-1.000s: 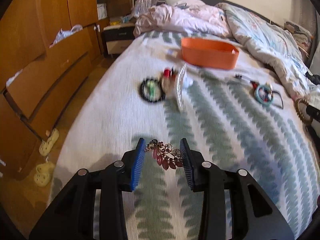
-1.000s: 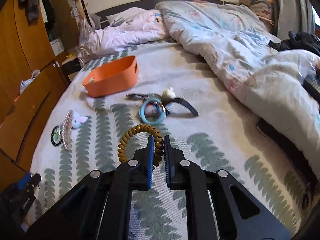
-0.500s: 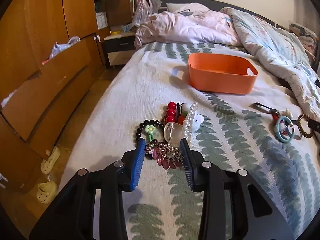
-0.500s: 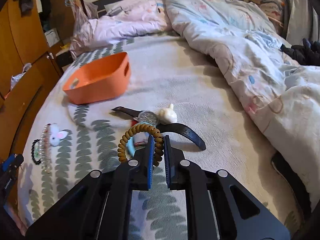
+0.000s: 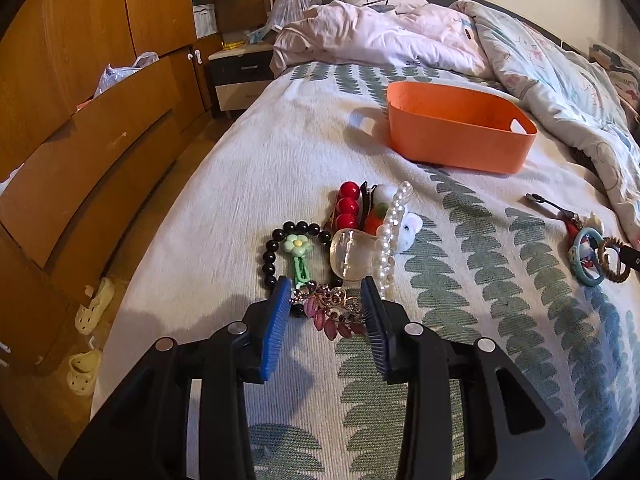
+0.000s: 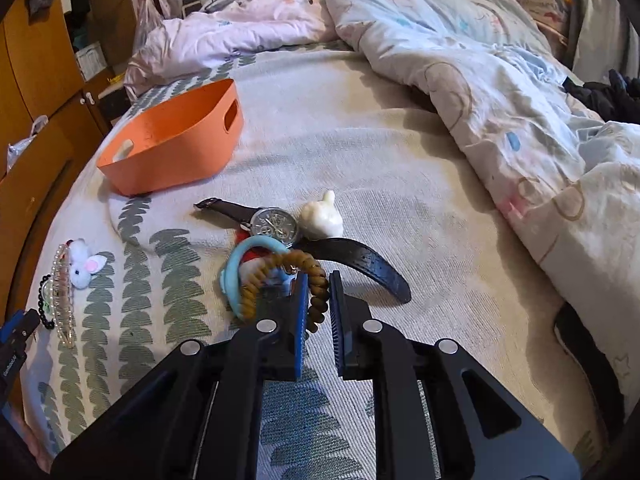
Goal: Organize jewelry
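Note:
My left gripper point(image 5: 325, 292) is shut on a gold hair ornament with pink leaves point(image 5: 332, 312), low over the near edge of a pile: a black bead bracelet point(image 5: 272, 248), a green flower clip point(image 5: 298, 252), a clear claw clip point(image 5: 350, 256), a pearl clip point(image 5: 390, 236) and red beads point(image 5: 347, 206). My right gripper point(image 6: 319, 280) has its jaws opening. A brown spiral hair tie point(image 6: 316, 292) stands between them, leaning on the left pad, its far loop resting on a blue ring point(image 6: 232, 276). A wristwatch point(image 6: 274, 222) lies just beyond. The orange basket point(image 5: 456, 148) point(image 6: 172, 160) sits farther back.
A rumpled duvet point(image 6: 500, 100) covers the bed's right side and far end. Wooden drawers point(image 5: 100, 152) and a nightstand point(image 5: 240, 76) stand off the bed's left edge, with slippers point(image 5: 94, 306) on the floor. A white fluffy mouse point(image 6: 86, 266) lies by the pearl clip.
Both grippers moved forward and lower over the bedspread to their piles. The right jaws parted slightly, and the hair tie tipped forward onto the blue ring. The left grip is unchanged.

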